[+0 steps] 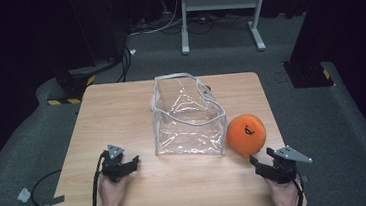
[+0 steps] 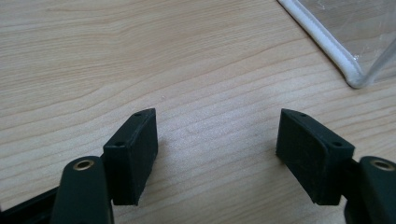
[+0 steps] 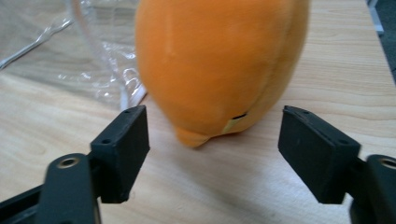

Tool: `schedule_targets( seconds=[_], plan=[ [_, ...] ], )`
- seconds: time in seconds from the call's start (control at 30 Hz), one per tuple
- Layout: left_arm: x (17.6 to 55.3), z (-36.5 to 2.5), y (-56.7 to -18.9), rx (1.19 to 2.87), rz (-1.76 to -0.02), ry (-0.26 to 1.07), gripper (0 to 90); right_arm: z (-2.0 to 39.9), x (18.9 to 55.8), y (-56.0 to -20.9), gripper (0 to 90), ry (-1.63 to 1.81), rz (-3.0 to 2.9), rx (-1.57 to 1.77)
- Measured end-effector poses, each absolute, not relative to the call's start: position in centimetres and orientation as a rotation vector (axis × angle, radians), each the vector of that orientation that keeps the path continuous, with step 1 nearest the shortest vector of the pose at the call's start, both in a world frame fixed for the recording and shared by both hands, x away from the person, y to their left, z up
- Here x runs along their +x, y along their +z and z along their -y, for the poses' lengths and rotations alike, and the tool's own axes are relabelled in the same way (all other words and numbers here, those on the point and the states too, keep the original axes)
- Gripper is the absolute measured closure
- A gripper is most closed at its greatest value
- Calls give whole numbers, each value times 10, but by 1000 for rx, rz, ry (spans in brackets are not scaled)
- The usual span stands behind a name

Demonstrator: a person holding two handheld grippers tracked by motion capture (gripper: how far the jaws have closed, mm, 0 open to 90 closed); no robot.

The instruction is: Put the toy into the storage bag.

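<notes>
An orange plush ball [image 1: 246, 134] with a small dark mark sits on the wooden table [image 1: 121, 113], touching the right side of a clear plastic bag [image 1: 188, 115] with white trim. My right gripper [image 1: 263, 158] rests just in front of the plush, open, its jaws wide and nothing between them. In the right gripper view the plush [image 3: 219, 65] looms just beyond the fingertips [image 3: 123, 140]. My left gripper [image 1: 128, 164] lies open on the table left of the bag. The bag's white-edged corner [image 2: 343, 65] appears in the left gripper view.
Beyond the table's far edge stand a white metal frame [image 1: 223, 9] and cables on grey carpet. A black box with yellow stripes [image 1: 67, 88] sits by the far left corner. Bare wood stretches across the table's left half.
</notes>
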State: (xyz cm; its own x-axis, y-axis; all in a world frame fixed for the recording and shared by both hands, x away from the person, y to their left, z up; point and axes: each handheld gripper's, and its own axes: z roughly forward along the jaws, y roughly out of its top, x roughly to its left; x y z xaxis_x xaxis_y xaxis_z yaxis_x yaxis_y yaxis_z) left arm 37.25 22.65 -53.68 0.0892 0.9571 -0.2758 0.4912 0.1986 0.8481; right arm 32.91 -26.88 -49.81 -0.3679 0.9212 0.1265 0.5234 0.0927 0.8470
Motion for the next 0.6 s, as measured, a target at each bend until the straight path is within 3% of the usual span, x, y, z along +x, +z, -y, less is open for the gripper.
schedule_targets(
  seconds=[0.2,0.6],
  plan=[
    [373,-225,-537,1411,-1544,630,291,273,342,-497,144,1214,-1928,1475],
    [373,-225,-537,1414,-1544,629,290,270,360,-483,107,1259,-1927,1448]
  ],
)
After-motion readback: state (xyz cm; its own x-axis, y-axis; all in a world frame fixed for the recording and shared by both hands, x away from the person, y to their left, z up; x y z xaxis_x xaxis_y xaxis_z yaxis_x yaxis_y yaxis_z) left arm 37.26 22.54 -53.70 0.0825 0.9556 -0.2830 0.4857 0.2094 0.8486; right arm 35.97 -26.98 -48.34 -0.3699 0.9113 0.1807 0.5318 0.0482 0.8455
